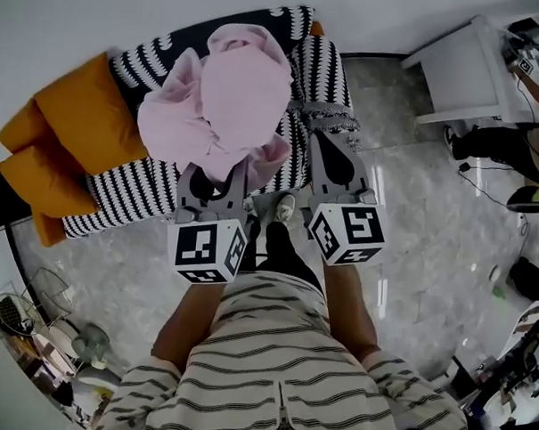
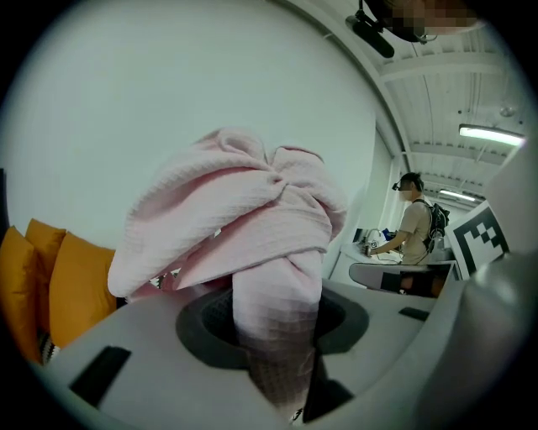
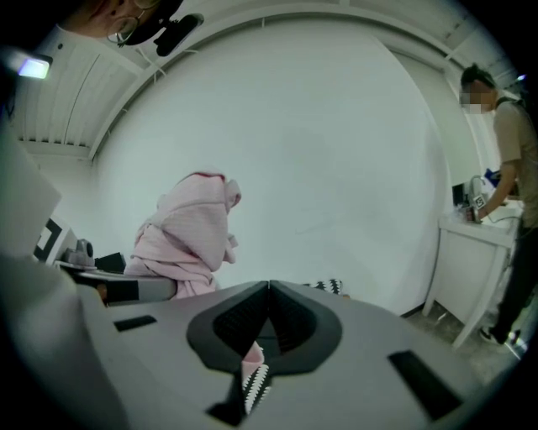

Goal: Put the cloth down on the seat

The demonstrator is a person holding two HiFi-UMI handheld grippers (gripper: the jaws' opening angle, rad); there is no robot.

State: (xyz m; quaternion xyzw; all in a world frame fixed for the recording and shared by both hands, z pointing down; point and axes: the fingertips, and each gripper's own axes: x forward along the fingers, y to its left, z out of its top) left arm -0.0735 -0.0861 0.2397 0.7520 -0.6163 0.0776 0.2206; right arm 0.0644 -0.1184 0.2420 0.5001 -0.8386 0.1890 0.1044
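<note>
Pink, waffle-textured cloth [image 1: 226, 96], one piece only, is bunched into a thick wad over the single black-and-white striped seat [image 1: 141, 191]. At least two orange cushions [image 1: 87, 113] lie at the seat's left end. There are two grippers. The left gripper [image 1: 219, 182] is clamped on the cloth: in the left gripper view a fat roll of it fills the gap between the jaws and holds them wide apart. The right gripper [image 1: 332, 141] sits just beside it on the right with its jaws closed tip to tip. Nothing shows pinched at the tips, and it is clear of the cloth. From the left gripper's jaws the cloth runs forward, away from the person, so its long axis follows the line of that gripper. The narrow gathered end sits in the jaws, and the broad, folded head spreads beyond them and flops toward the cushions. In the right gripper view the wad stands up above the left gripper against the pale wall. Whether its lower folds touch the seat cannot be told.
</note>
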